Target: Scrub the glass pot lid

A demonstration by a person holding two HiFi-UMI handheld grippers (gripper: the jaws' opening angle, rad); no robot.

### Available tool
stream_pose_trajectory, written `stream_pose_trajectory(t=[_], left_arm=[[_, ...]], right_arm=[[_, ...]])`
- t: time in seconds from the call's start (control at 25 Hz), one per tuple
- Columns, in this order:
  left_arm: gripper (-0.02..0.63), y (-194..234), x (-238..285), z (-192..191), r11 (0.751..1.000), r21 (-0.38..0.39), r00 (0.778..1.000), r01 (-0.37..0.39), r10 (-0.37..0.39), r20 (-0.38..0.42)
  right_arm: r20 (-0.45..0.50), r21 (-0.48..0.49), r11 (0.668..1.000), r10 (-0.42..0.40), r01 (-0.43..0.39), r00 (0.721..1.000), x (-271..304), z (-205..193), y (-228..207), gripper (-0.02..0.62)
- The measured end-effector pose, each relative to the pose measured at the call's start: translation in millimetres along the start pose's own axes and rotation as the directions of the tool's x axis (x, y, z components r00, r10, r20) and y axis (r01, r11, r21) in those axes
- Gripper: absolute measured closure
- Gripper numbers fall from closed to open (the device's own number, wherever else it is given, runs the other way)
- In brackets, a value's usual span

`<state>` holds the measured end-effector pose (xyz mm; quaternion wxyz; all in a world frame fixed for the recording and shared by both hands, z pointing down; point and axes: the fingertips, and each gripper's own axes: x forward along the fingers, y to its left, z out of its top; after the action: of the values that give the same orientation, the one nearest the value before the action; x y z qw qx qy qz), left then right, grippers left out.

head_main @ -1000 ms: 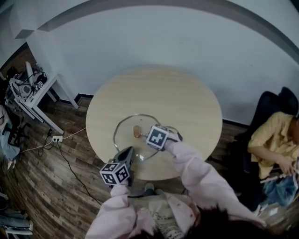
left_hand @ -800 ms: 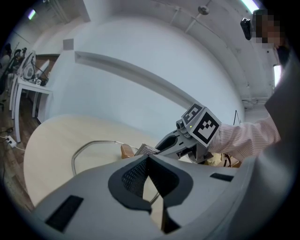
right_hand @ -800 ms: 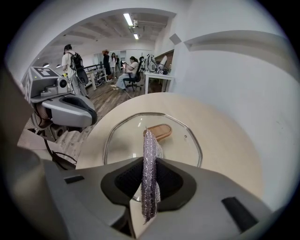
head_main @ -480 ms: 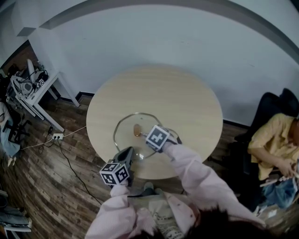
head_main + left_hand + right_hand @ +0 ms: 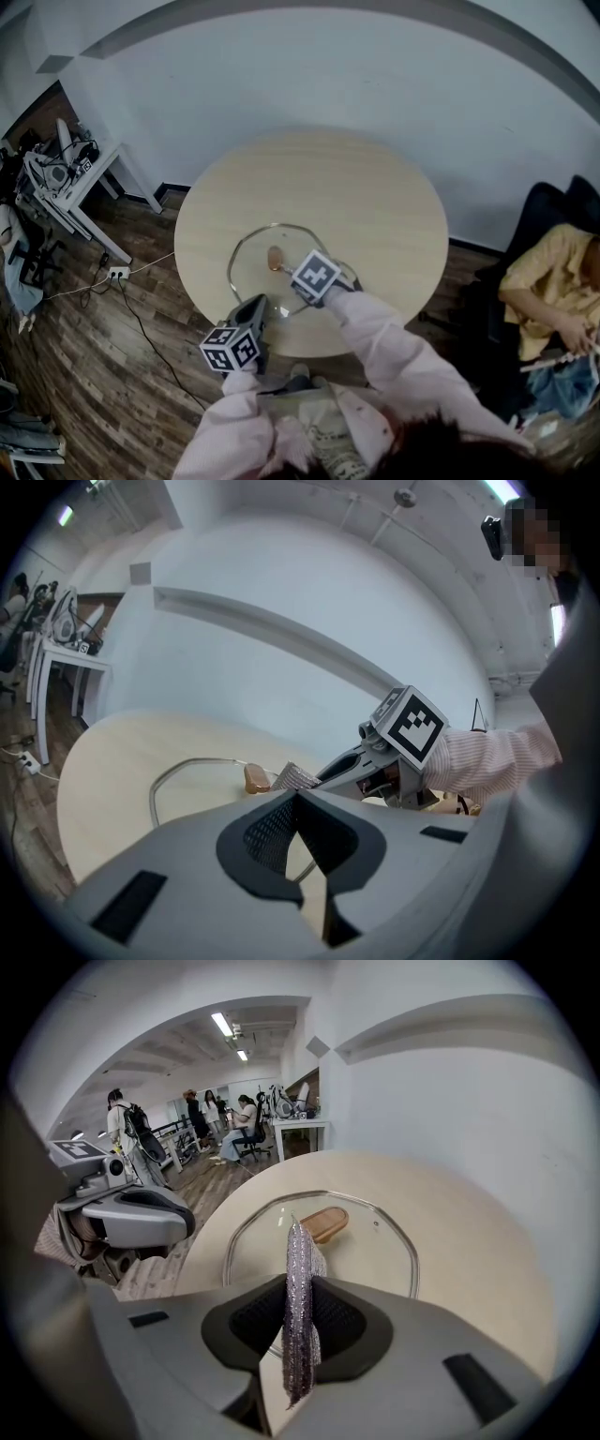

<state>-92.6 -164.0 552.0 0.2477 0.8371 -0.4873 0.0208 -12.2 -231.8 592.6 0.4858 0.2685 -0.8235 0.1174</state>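
The glass pot lid [image 5: 253, 281] lies flat on the round wooden table [image 5: 375, 206], its wooden knob [image 5: 275, 256] up. My left gripper [image 5: 258, 305] reaches in from the near table edge and is shut on the lid's metal rim [image 5: 305, 860]. My right gripper [image 5: 291, 272] hovers over the lid just right of the knob, shut on a silvery scouring cloth [image 5: 298, 1316]. In the right gripper view the cloth's tip sits on the glass [image 5: 375, 1251] just short of the knob [image 5: 323, 1223]. The left gripper view shows the cloth [image 5: 298, 778] beside the knob [image 5: 255, 778].
A white desk with equipment [image 5: 66, 187] stands at the far left, with a power strip and cable [image 5: 114, 277] on the wood floor. A seated person in yellow [image 5: 553, 291] is at the right by a black chair. Several people [image 5: 122, 1129] are in the room behind.
The right gripper has shifted very slightly toward me over the lid with the cloth. The left gripper has kept its hold on the rim.
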Motion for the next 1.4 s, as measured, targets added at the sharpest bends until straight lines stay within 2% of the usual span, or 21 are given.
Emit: stream_pose_trajectory(t=[0.12,0.28,0.4,0.52,0.72,0.96,1.12,1.24,1.4], left_arm=[[0.606,-1.8,-1.3,-1.5,1.0,0.0,1.0,-0.003,0.003,0.001],[0.605,-0.1,-3.0,-4.4,1.0,-0.004,1.0,-0.011,0.011,0.002],[0.606,1.8,-6.1,-5.7,1.0,-0.009,1.0,-0.021,0.021,0.005],[0.606,3.8,-7.8,-6.1,0.999,-0.013,1.0,-0.031,0.031,0.007],[0.606,7.9,-13.8,-7.0,0.999,-0.019,0.999,-0.05,0.05,0.015],[0.606,12.6,-18.3,-8.1,0.997,-0.024,0.997,-0.067,0.067,0.026],[0.606,16.9,-22.7,-6.8,0.996,-0.031,0.996,-0.078,0.079,0.031],[0.605,16.4,-23.3,-7.6,0.996,-0.027,0.996,-0.08,0.081,0.032],[0.606,17.1,-24.7,-8.5,0.996,-0.024,0.996,-0.082,0.083,0.029]], right_arm=[[0.07,0.01,0.998,0.068,-0.069,0.995,6.5,9.4,14.2,0.518],[0.094,0.002,0.992,0.129,-0.13,0.987,5.1,18.7,39.3,0.518],[0.093,-0.015,0.997,0.082,-0.081,0.992,7.7,20.2,33.0,0.518],[0.105,-0.023,0.997,0.078,-0.076,0.991,10.4,22.7,35.0,0.518],[0.123,-0.012,0.992,0.124,-0.124,0.985,11.8,26.9,50.6,0.518],[0.125,-0.014,0.993,0.118,-0.117,0.985,16.7,26.9,54.2,0.517],[0.132,0.013,0.979,0.2,-0.203,0.971,9.9,30.5,80.5,0.517],[0.142,0.025,0.974,0.22,-0.226,0.965,7.7,31.0,86.6,0.517],[0.154,0.029,0.98,0.188,-0.195,0.97,14.7,31.2,78.2,0.517]])
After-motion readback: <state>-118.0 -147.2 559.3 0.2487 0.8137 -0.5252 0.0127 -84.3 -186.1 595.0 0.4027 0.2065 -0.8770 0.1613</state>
